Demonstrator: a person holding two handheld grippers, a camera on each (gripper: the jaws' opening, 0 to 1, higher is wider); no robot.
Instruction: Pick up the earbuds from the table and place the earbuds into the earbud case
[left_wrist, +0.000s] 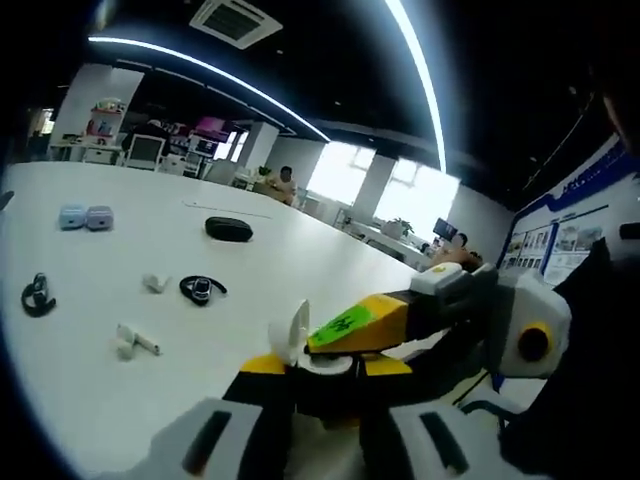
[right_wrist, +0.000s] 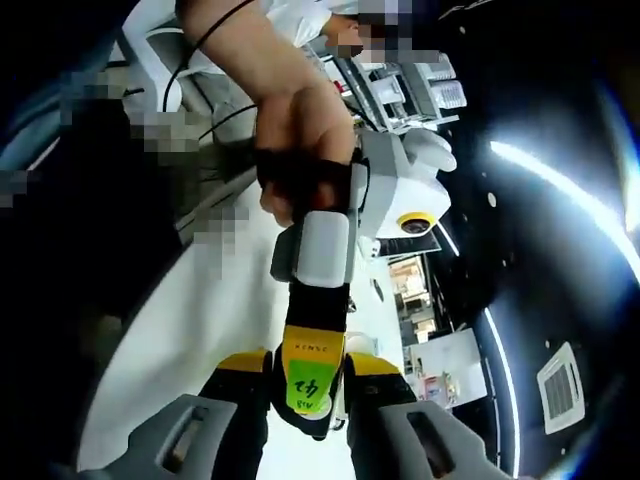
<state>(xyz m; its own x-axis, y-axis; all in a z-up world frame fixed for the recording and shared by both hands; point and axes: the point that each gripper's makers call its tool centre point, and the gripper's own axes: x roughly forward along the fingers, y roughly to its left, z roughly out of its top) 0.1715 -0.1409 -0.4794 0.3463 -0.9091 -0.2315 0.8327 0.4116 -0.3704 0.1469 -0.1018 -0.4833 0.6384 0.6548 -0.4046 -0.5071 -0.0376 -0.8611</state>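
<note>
Left claw is clamped on an open white earbud case, lid upright. The right claw reaches in from the right, its yellow tip at the case mouth; whether it grips anything cannot be told. Farther out on the white table lie white earbuds, well apart from the case.

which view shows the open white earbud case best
The left gripper view: the open white earbud case sits between that view's own jaws, lid up, with the right gripper reaching over it. In the right gripper view, the left gripper hides it almost entirely.
</note>
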